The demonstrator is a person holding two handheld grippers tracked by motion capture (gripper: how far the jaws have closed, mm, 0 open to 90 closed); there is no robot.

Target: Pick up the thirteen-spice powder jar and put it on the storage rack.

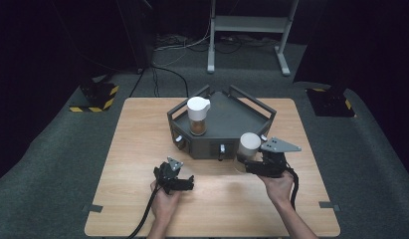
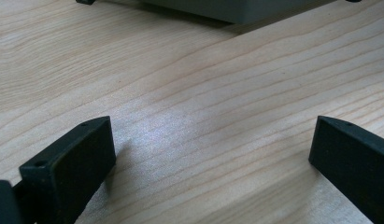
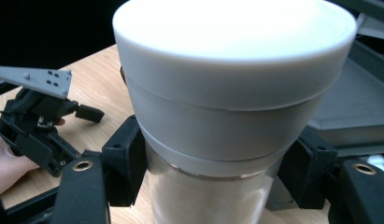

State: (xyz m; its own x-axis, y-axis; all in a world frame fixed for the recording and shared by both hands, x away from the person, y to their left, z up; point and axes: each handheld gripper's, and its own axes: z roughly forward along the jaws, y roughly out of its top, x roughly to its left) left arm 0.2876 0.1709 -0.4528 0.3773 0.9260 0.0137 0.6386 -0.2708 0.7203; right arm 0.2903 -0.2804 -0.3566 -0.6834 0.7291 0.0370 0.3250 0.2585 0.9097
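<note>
On a wooden table (image 1: 132, 149), a grey tray unit (image 1: 232, 124) is sitting just beyond the white-lidded jar (image 1: 248, 149), standing upright, that the right gripper (image 1: 259, 167) is clamping below its lid; the left gripper (image 1: 179, 183), jaws spread wide and empty, is resting well apart.

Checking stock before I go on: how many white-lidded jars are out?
2: one jar stands on the grey tray; the other jar is clamped in the right tongs beside the tray's front.
</note>
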